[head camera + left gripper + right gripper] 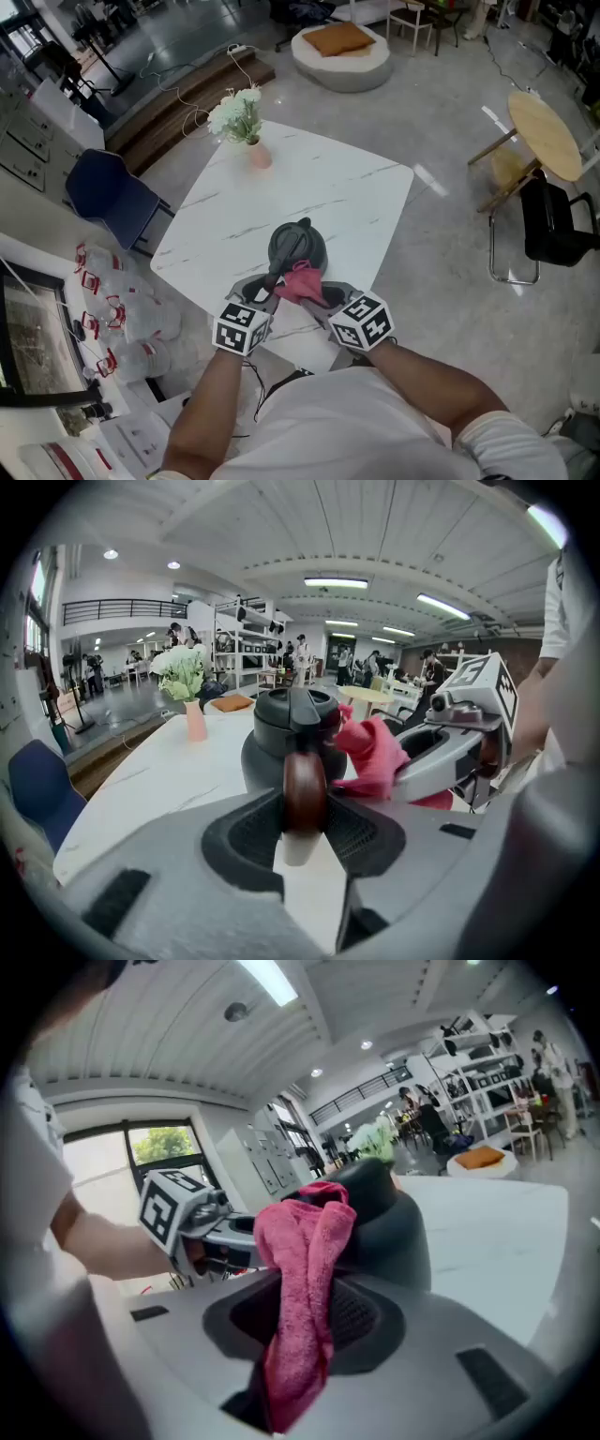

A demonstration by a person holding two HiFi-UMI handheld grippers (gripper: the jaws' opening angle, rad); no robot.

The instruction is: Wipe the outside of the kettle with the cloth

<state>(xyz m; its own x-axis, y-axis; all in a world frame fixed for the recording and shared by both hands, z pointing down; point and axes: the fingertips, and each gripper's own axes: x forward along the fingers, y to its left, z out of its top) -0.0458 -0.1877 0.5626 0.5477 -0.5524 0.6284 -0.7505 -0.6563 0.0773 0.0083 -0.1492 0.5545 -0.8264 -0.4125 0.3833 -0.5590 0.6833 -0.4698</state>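
Near our edge of the white table (337,187), dark kettle (309,251) standing upright, our left gripper (269,286) clamped on its brown handle (305,794), our right gripper (305,1335) grasping a pink cloth (305,1260), which we hold against the kettle's near side, flower vase (258,155) far left.

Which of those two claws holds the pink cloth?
The right gripper: the cloth sits in its jaws; the left gripper grips the kettle by its handle.
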